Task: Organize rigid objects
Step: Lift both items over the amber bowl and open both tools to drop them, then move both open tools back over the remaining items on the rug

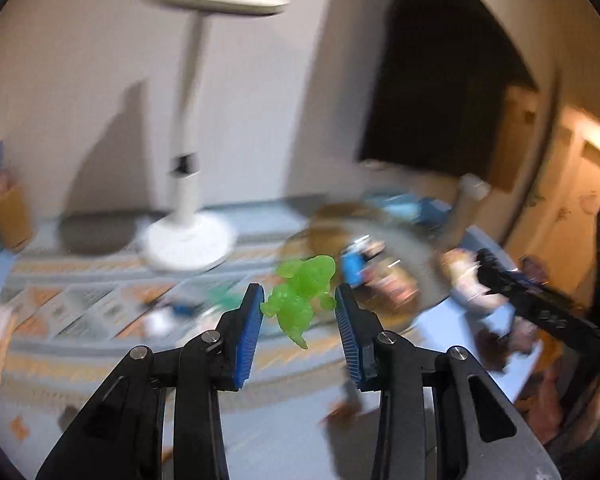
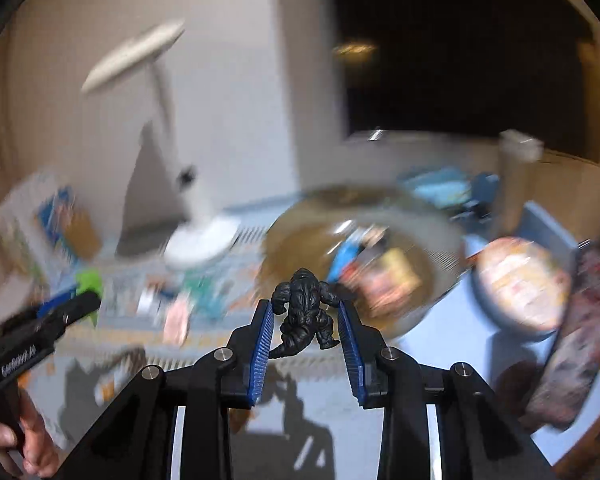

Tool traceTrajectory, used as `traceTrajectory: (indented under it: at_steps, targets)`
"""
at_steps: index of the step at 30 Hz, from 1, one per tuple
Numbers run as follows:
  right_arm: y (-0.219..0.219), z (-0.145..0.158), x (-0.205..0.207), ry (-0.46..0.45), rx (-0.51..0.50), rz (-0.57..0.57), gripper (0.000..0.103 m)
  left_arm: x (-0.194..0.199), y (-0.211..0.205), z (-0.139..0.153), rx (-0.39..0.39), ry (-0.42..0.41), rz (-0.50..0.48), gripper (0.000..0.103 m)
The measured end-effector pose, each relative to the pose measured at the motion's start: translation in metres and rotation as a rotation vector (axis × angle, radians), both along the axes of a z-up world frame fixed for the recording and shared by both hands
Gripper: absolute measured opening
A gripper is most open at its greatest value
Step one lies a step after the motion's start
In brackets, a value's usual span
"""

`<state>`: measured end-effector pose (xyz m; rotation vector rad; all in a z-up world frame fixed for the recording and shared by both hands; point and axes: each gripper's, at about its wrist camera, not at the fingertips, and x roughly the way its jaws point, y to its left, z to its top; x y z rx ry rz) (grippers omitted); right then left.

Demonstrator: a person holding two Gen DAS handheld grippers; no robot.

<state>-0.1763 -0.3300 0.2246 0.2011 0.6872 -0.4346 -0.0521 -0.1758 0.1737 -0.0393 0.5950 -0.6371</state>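
A: Biggest worry is the round bowl [image 2: 364, 216] on the counter [image 1: 100, 364]; the desk lamp [image 1: 188, 236] could get clipped.

B: Left gripper [image 1: 298, 300] pinches the green dinosaur figure [image 1: 300, 296] aloft; right gripper [image 2: 306, 312] clamps the black monster figure [image 2: 304, 312] (thin limb contacts), so either could slip out.

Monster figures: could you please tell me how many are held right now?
2: a green figure in the left gripper, a black figure in the right gripper. Blurred clutter may hide more.
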Motion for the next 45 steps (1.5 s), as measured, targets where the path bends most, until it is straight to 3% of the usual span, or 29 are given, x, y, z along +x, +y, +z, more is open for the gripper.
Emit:
traceTrajectory:
  at_steps: [4, 8, 13, 18, 21, 22, 23, 26, 32, 38, 42, 45]
  targets:
    - [-0.045, 0.01, 0.009, 0.003, 0.031, -0.104, 0.032, 0.033, -0.057, 0.008, -0.021, 0.048, -0.069, 0.034]
    - [-0.076, -0.015, 0.028, 0.07, 0.099, -0.145, 0.032, 0.068, -0.102, -0.021, 0.003, 0.157, -0.099, 0.034]
    - [-0.097, -0.053, 0.037, 0.138, 0.159, -0.151, 0.032, 0.081, -0.123, -0.06, 0.036, 0.222, -0.108, 0.034]
    - [-0.11, -0.072, 0.048, 0.186, 0.144, -0.172, 0.032, 0.094, -0.137, -0.074, 0.05, 0.256, -0.129, 0.035]
    - [-0.117, -0.075, 0.051, 0.199, 0.1, -0.223, 0.036, 0.094, -0.139, -0.069, 0.066, 0.219, -0.124, 0.065]
    - [-0.119, -0.074, 0.05, 0.197, 0.099, -0.232, 0.039, 0.09, -0.131, -0.064, 0.056, 0.19, -0.113, 0.077]
    - [-0.121, -0.074, 0.047, 0.185, 0.109, -0.236, 0.042, 0.088, -0.125, -0.06, 0.046, 0.171, -0.105, 0.082]
    - [-0.12, -0.066, 0.036, 0.146, 0.121, -0.257, 0.053, 0.081, -0.097, -0.047, 0.022, 0.144, -0.083, 0.082]
    - [-0.093, -0.055, 0.035, 0.118, 0.179, -0.196, 0.053, 0.07, -0.028, -0.028, -0.02, 0.13, 0.011, 0.082]
    - [-0.029, -0.035, 0.051, 0.107, 0.159, -0.046, 0.056, 0.053, 0.053, -0.006, -0.078, 0.089, 0.135, 0.082]
    - [0.013, -0.032, 0.062, 0.11, 0.134, 0.04, 0.061, 0.043, 0.097, -0.008, -0.089, 0.081, 0.205, 0.083]
    - [0.045, -0.046, 0.072, 0.144, 0.123, 0.102, 0.061, 0.035, 0.128, -0.025, -0.073, 0.092, 0.275, 0.09]
